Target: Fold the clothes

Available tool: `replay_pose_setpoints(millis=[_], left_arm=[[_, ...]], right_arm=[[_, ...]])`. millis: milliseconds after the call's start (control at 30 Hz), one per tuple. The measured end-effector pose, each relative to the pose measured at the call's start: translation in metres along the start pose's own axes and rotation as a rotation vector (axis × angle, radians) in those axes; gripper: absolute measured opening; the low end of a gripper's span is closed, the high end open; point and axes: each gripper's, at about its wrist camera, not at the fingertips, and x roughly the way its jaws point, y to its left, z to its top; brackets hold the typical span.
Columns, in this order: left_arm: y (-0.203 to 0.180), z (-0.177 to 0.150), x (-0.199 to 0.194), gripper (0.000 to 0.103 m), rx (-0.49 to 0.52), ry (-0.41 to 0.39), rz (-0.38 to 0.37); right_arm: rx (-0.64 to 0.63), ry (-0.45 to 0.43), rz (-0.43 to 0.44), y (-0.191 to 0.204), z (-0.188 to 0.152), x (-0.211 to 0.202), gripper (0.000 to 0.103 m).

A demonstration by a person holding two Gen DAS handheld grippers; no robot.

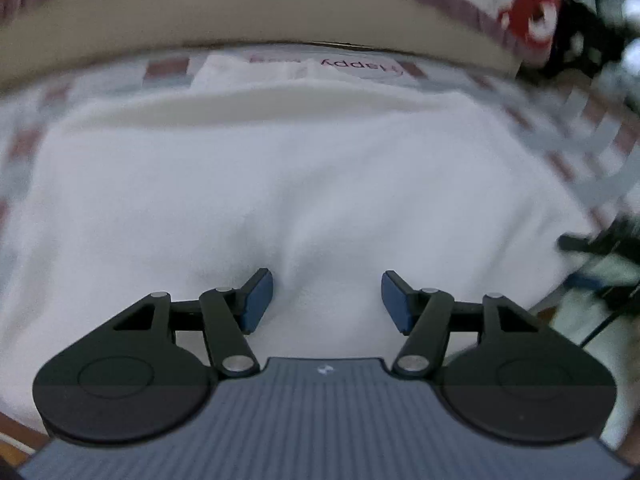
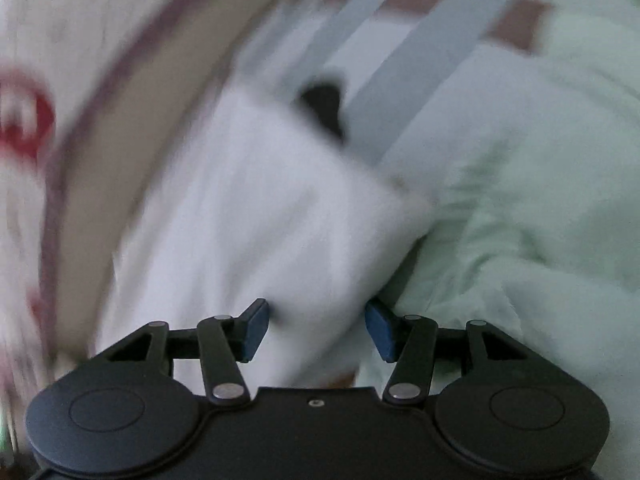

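Note:
A white garment (image 1: 280, 184) lies folded flat on a checked bed sheet (image 1: 592, 152). My left gripper (image 1: 327, 300) is open just above its near part, holding nothing. The same white garment (image 2: 256, 208) fills the middle of the blurred right wrist view. My right gripper (image 2: 317, 330) is open over its near edge, holding nothing. A pale green garment (image 2: 532, 200) lies bunched to the right, its edge against the white one.
A white cloth with pink upside-down lettering (image 1: 320, 66) lies beyond the white garment. A beige board (image 1: 240, 12) runs along the far side, with a red-and-white patterned fabric (image 1: 528, 8) behind it. Dark objects (image 1: 600, 264) sit at the right edge. A small dark object (image 2: 324, 108) lies on the sheet.

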Motion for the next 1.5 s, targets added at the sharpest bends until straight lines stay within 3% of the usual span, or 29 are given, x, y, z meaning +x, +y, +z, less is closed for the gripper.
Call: replay_pose_setpoints(millis=[133, 233, 333, 400, 500, 633, 733, 833, 933, 1000, 1133, 1233, 1400, 1500], left_arm=[[0.038, -0.002, -0.008, 0.056, -0.209, -0.002, -0.112], [0.059, -0.003, -0.033, 0.056, -0.285, -0.136, -0.155], [0.079, -0.004, -0.051, 0.058, -0.320, -0.226, -0.131], [0.089, -0.004, -0.040, 0.056, -0.315, -0.133, -0.014], [0.105, -0.016, -0.020, 0.055, -0.316, 0.010, 0.160], [0.108, -0.023, -0.021, 0.053, -0.292, -0.016, 0.145], [0.115, -0.023, -0.023, 0.053, -0.310, -0.025, 0.120], [0.135, -0.026, -0.032, 0.053, -0.368, -0.069, 0.074], [0.150, -0.030, -0.036, 0.053, -0.383, -0.078, 0.123], [0.161, -0.035, -0.037, 0.053, -0.413, -0.090, 0.105], [0.178, -0.039, -0.043, 0.053, -0.492, -0.109, 0.089], [0.186, -0.040, -0.043, 0.044, -0.495, -0.109, 0.129], [0.200, -0.049, -0.046, 0.043, -0.530, -0.106, 0.073], [0.208, -0.055, -0.047, 0.042, -0.572, -0.115, 0.039]], right_arm=[[-0.069, -0.119, 0.029, -0.002, -0.009, 0.009, 0.063], [-0.088, -0.138, 0.035, 0.007, 0.002, 0.024, 0.067], [-0.077, -0.160, 0.063, 0.004, 0.010, 0.033, 0.064], [-0.110, -0.158, 0.042, 0.008, 0.010, 0.037, 0.038], [-0.208, -0.175, 0.020, 0.027, 0.007, 0.019, 0.028], [-0.517, -0.233, 0.045, 0.081, 0.001, -0.010, 0.026], [-0.713, -0.234, 0.156, 0.131, -0.010, -0.024, 0.024], [-0.927, -0.208, 0.333, 0.189, -0.033, -0.039, 0.024], [-1.130, -0.159, 0.512, 0.237, -0.076, -0.047, 0.023], [-1.231, -0.084, 0.591, 0.261, -0.108, -0.043, 0.023], [-1.316, 0.114, 0.569, 0.282, -0.179, 0.005, 0.023], [-1.344, 0.245, 0.514, 0.271, -0.213, 0.042, 0.023], [-1.264, 0.280, 0.547, 0.255, -0.208, 0.046, 0.023], [-1.194, 0.251, 0.689, 0.263, -0.189, 0.026, 0.023]])
